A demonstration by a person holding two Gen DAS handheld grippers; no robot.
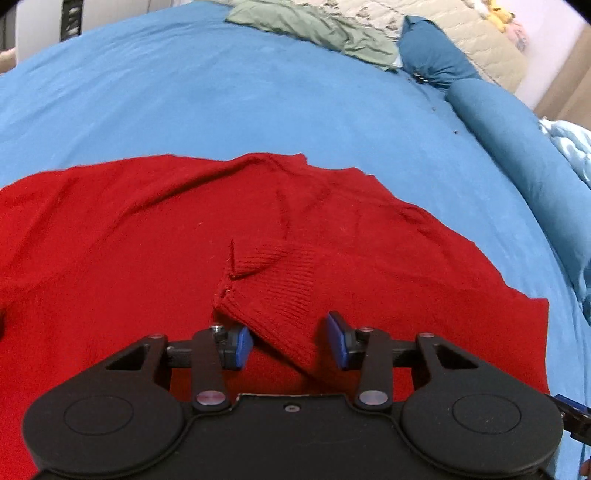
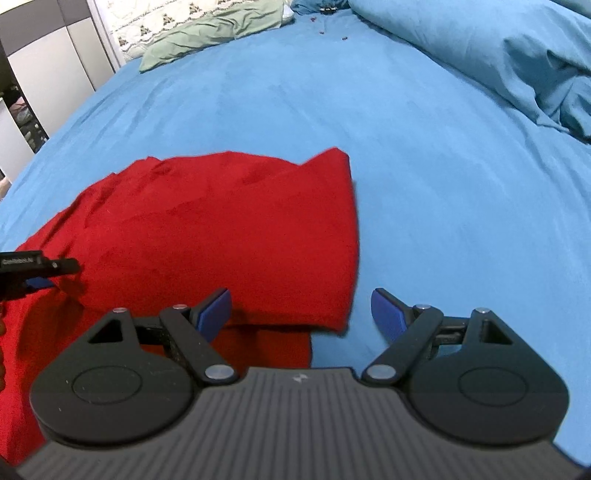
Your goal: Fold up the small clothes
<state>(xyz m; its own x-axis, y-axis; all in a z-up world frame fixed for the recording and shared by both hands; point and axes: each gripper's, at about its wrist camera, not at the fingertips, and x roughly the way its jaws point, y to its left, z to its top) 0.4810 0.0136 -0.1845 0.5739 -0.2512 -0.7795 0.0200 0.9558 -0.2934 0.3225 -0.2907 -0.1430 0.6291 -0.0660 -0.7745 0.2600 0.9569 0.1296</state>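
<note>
Both wrist cameras look steeply down along their fingers, close over the bed (image 1: 258,92). The left view sits above the red sweater's (image 1: 110,240) middle, the right at its edge; both share sweater, blue sheet and the far green cloth (image 2: 207,33).

A plain bright red is seen on the knitted sweater (image 1: 147,229), with a ribbed weave on its cuff (image 1: 280,295). The bed sheet (image 1: 221,96) is coloured an even sky blue, and the rumpled duvet (image 2: 517,55) a slightly deeper blue. A pale sage green is shown by the crumpled cloth (image 1: 314,29). The quilt (image 1: 461,33) is cream, stitched in a small repeated pattern. The left tongs (image 1: 290,341) and right tongs (image 2: 301,314) are black, tipped with royal blue pads (image 1: 338,341).
</note>
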